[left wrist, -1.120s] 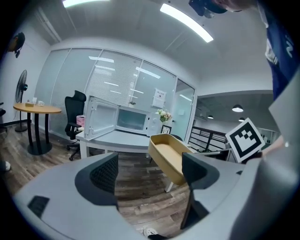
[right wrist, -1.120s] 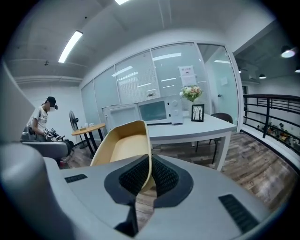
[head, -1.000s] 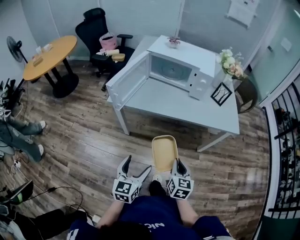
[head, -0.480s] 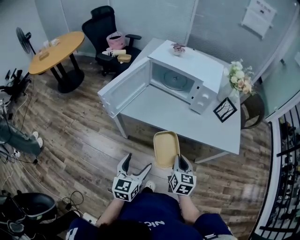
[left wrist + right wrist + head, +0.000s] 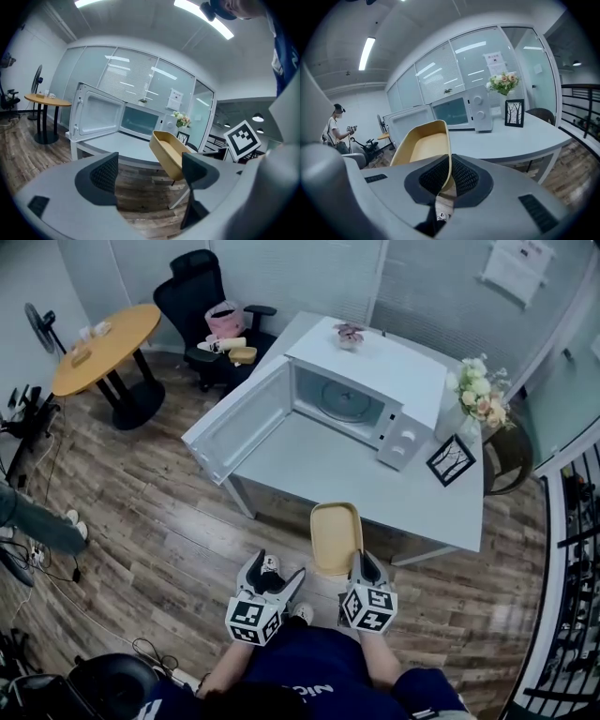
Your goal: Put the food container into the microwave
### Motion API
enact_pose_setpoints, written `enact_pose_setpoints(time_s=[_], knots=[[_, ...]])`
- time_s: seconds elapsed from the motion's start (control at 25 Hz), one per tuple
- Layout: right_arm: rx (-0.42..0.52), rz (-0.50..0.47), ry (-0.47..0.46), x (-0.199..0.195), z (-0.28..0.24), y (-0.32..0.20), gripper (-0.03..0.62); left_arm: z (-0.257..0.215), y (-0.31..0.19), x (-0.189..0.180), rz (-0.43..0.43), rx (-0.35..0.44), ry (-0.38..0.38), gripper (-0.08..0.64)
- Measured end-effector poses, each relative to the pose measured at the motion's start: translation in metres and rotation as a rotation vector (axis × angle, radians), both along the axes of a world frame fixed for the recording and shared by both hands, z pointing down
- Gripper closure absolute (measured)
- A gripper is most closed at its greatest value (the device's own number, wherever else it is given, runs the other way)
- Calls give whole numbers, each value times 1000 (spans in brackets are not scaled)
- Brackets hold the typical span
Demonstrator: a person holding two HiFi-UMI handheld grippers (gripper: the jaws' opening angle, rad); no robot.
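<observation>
Food container [image 5: 336, 538] rim pinched by right tongs [image 5: 360, 567], microwave [image 5: 361, 399] open

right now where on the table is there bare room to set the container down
Bare: the front of the table, between the open microwave door and the picture frame. The microwave cavity holds only its turntable. Crowded: the right end, flowers beside the frame.

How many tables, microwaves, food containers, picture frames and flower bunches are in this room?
2 tables: white table, round table
1 microwave
1 food container
1 picture frame
2 flower bunches: bouquet, small plant on top of the microwave
Total: 7
</observation>
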State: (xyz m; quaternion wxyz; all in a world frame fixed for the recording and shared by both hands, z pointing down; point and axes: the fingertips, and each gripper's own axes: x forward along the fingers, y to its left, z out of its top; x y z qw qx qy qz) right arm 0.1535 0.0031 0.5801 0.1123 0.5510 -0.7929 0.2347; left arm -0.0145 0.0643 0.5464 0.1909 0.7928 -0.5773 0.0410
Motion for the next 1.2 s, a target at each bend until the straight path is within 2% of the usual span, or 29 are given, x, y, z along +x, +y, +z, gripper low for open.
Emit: enact_pose_setpoints(time_s=[0.2, 0.48, 0.84, 1.2], knots=[[9, 34, 8, 0, -1, -18, 561, 6, -26, -8, 33, 5, -37, 153], [-9, 117, 41, 3, 1, -66, 561, 10, -93, -18, 92, 1, -22, 153], [-5, 235, 5, -20, -13, -149, 561, 2, -190, -39, 236, 8, -31, 153], [-25, 362, -4, -39, -5, -171, 561, 3, -246, -48, 392, 29, -19, 153]])
